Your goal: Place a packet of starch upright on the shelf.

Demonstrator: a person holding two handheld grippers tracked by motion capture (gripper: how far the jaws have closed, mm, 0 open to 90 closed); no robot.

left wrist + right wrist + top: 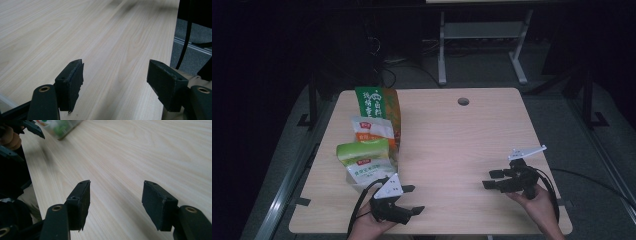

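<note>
Left tongs (pixel 411 199) open, nothing between jaws, low over near edge of surface (pixel 447 135). Right tongs (pixel 492 179) open too, empty, pointing left. Snack packets (pixel 369 145) lie in a row at surface's left side, nearest one just beside left tongs

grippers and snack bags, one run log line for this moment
left gripper: open, empty | right gripper: open, empty | snack bags: stacked, table left side, untouched

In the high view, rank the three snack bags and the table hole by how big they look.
1. Green-orange bag, standing at the back.
2. Green-topped bag in front.
3. White-orange bag, partly hidden, so unsure against the second.
4. Table hole, clearly smallest.
</note>
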